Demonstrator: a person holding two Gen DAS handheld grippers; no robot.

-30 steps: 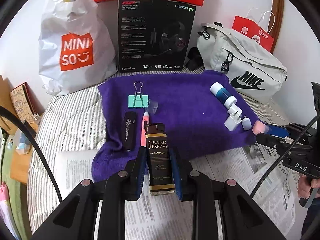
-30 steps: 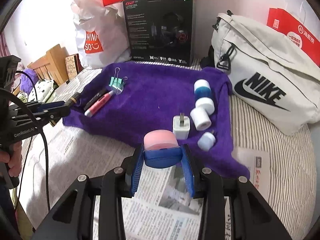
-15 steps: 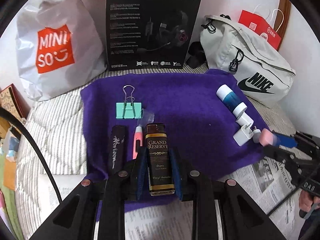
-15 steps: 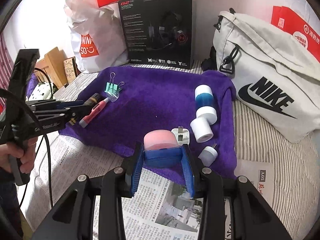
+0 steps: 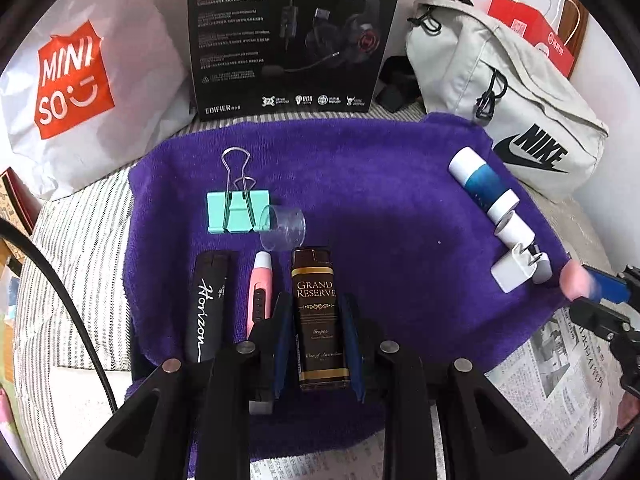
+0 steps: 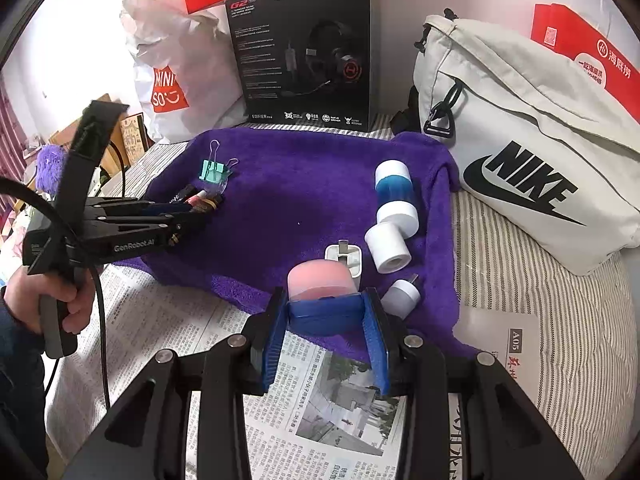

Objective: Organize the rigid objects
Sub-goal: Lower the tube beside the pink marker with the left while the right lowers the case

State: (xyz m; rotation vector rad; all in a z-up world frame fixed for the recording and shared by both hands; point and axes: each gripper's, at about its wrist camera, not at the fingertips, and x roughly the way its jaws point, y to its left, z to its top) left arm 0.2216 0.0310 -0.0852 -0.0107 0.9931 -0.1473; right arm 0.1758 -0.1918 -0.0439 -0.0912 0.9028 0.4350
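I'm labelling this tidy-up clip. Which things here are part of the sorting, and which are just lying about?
Job: lighter in left claw, pink-and-blue item in right claw, binder clip, black pen, pink pen, charger plug, purple towel.

Lying about: Nike bag, headset box, Miniso bag, newspaper.

A black headset box [image 5: 288, 36] stands between a white Miniso bag [image 5: 76, 84] and a Nike bag [image 5: 516, 120].

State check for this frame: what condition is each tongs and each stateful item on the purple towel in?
Left tongs: shut on the brown lighter.
Right tongs: shut on the pink-and-blue item.
Binder clip: lying flat, handles folded out.
Clear cap: on its side, detached.
White plug: lying, prongs exposed.
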